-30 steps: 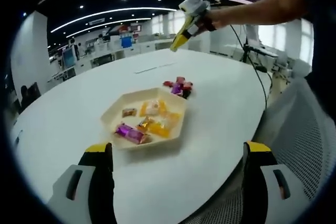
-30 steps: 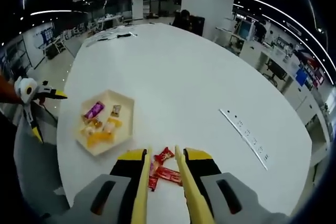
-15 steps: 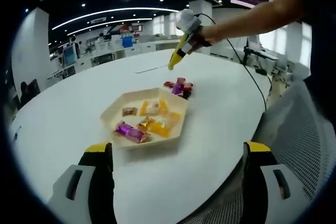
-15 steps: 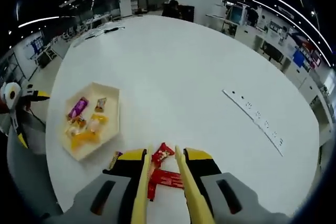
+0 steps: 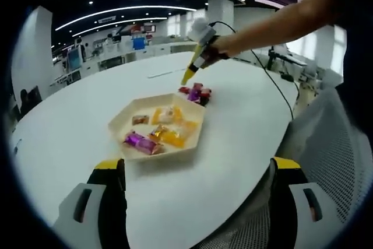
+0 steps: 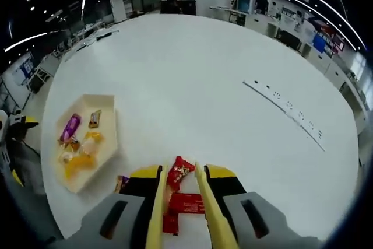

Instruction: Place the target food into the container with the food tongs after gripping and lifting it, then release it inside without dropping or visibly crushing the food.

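Observation:
A beige hexagonal tray point(image 5: 195, 122) holds several wrapped candies, orange, yellow and purple. Just behind it lies a small pile of red and purple candies point(image 5: 196, 93). A person's arm brings my right gripper point(image 5: 190, 76) down over that pile, its yellow food tongs pointing at it. In the right gripper view the tongs' two blades point(image 6: 158, 193) stand apart on either side of a red candy point(image 6: 179, 173), with another red wrapper point(image 6: 185, 202) lower between them. The tray point(image 6: 108, 123) lies to the left. My left gripper point(image 5: 198, 164) hangs wide open near the table's edge, holding nothing.
The large white round table point(image 6: 198, 80) has a thin strip with dots point(image 6: 285, 112) lying on it to the right. A purple candy point(image 6: 122, 182) lies beside the right gripper's left jaw. A cable point(image 5: 274, 86) trails from the person's hand over the table edge.
The right gripper has come down and forward to the candy pile; the red candy now sits between the tong tips. The left gripper stays open and almost still.

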The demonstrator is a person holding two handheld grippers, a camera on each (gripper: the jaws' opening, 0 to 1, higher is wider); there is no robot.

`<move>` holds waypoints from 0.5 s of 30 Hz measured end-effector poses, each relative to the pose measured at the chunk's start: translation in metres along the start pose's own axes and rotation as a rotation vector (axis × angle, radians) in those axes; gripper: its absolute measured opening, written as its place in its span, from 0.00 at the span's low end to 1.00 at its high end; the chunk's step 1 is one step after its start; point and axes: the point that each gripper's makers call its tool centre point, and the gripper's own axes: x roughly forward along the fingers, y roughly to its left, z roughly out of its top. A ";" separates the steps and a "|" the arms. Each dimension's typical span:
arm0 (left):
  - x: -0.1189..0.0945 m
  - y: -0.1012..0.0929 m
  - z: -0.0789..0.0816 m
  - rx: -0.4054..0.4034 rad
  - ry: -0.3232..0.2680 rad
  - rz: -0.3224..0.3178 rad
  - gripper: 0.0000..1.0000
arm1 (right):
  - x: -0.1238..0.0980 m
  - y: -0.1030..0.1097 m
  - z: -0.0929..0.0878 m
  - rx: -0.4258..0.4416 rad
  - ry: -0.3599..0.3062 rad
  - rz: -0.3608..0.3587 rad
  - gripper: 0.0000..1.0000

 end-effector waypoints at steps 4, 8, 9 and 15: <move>-0.001 0.003 -0.003 -0.003 0.008 0.011 0.98 | 0.004 0.001 -0.007 0.016 0.018 -0.004 0.27; -0.001 0.004 -0.003 -0.002 0.013 0.017 0.98 | 0.007 0.001 -0.014 0.031 0.030 -0.003 0.27; -0.001 0.005 -0.003 -0.004 0.015 0.017 0.98 | 0.007 0.002 -0.015 0.032 0.029 -0.004 0.28; -0.001 0.004 -0.004 0.001 0.021 0.014 0.97 | 0.011 0.005 -0.013 0.009 0.031 0.000 0.25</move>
